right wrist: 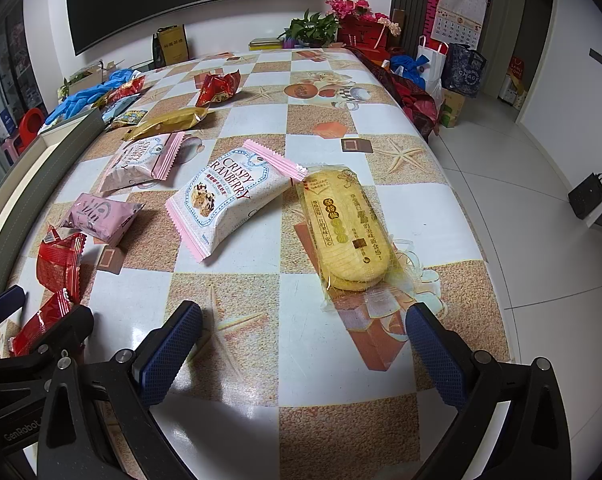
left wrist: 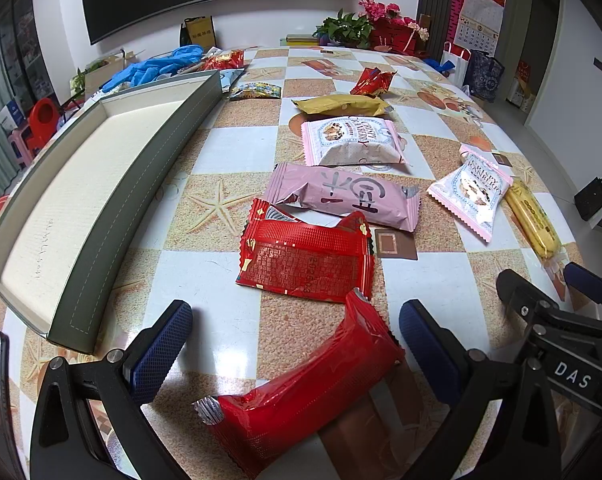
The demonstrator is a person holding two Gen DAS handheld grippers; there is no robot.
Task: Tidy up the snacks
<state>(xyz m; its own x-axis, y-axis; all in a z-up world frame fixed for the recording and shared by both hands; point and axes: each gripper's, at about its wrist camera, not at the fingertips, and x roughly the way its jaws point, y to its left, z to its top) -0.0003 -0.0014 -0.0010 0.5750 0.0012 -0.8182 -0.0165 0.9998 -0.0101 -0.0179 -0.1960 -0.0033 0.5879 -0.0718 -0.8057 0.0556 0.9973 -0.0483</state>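
Observation:
Several snack packets lie on the checkered table [left wrist: 237, 148]. My left gripper [left wrist: 297, 328] is open, its jaws either side of a long red packet [left wrist: 301, 400] lying on the table. Beyond it lie a flat red packet [left wrist: 305, 256], a pink packet [left wrist: 341, 196], a Crispy Cranberry packet [left wrist: 353, 140] and a gold packet [left wrist: 341, 105]. A grey tray [left wrist: 101, 216] with a white inside stands at the left. My right gripper [right wrist: 305, 336] is open and empty, just short of a yellow biscuit packet [right wrist: 345, 228]. A second Crispy Cranberry packet [right wrist: 233, 200] lies to its left.
Blue gloves [left wrist: 157, 66] and more packets lie at the table's far left. Plants and a red flower box [left wrist: 381, 28] stand at the far edge. The table's right edge [right wrist: 477, 216] drops to a white tiled floor with bags. The right gripper shows in the left wrist view [left wrist: 541, 304].

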